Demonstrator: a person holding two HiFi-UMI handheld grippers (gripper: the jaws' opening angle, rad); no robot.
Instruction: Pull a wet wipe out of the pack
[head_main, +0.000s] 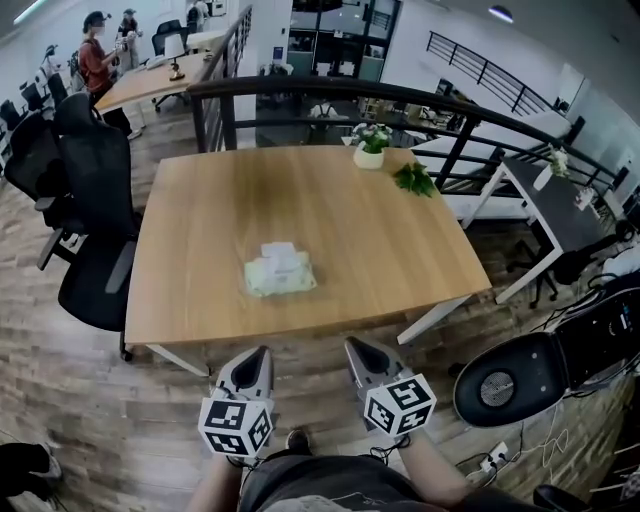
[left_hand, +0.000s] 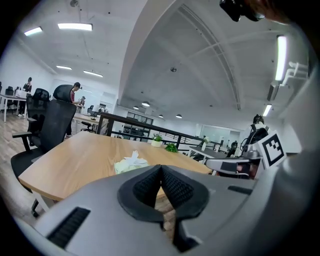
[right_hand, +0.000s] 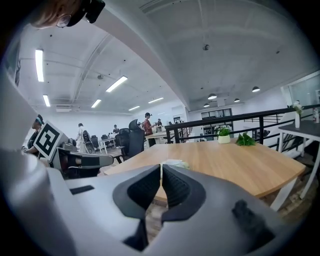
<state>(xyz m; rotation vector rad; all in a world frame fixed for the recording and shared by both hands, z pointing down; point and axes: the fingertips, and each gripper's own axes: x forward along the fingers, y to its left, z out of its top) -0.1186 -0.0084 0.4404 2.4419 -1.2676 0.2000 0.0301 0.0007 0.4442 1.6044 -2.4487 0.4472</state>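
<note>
Left gripper: the grey two-jaw left gripper (head_main: 263, 352) with its marker cube is held low in front of the person. It points at the table and is short of the table's near edge. In its own view (left_hand: 161, 168) the black ribbed pads are pressed flat together with nothing between them.
Right gripper: the matching grey right gripper (head_main: 352, 346) sits just beside the left one, at about the same height and pointing the same way. Its jaws (right_hand: 161, 167) are likewise closed tight and hold nothing.
Wipe pack: the soft pale-green pack of wet wipes (head_main: 280, 273) has a white wipe sticking up from its top. It lies flat on the table ahead of both grippers, past the near edge, a little more in line with the left one (left_hand: 131, 163) than the right (right_hand: 175, 163). It is well apart from both.
Table: the light wooden square table (head_main: 300, 200) stretches away in front of the grippers.
Beyond the pack: a small green plant in a white pot (head_main: 369, 148) and a loose sprig of green leaves (head_main: 415, 180) stand at the far edge, toward the right gripper's side.
Left side: a black mesh office chair (head_main: 95, 220) is drawn up to the table edge, out past the left gripper.
Background: a black metal railing (head_main: 400, 95) curves behind the table.
</note>
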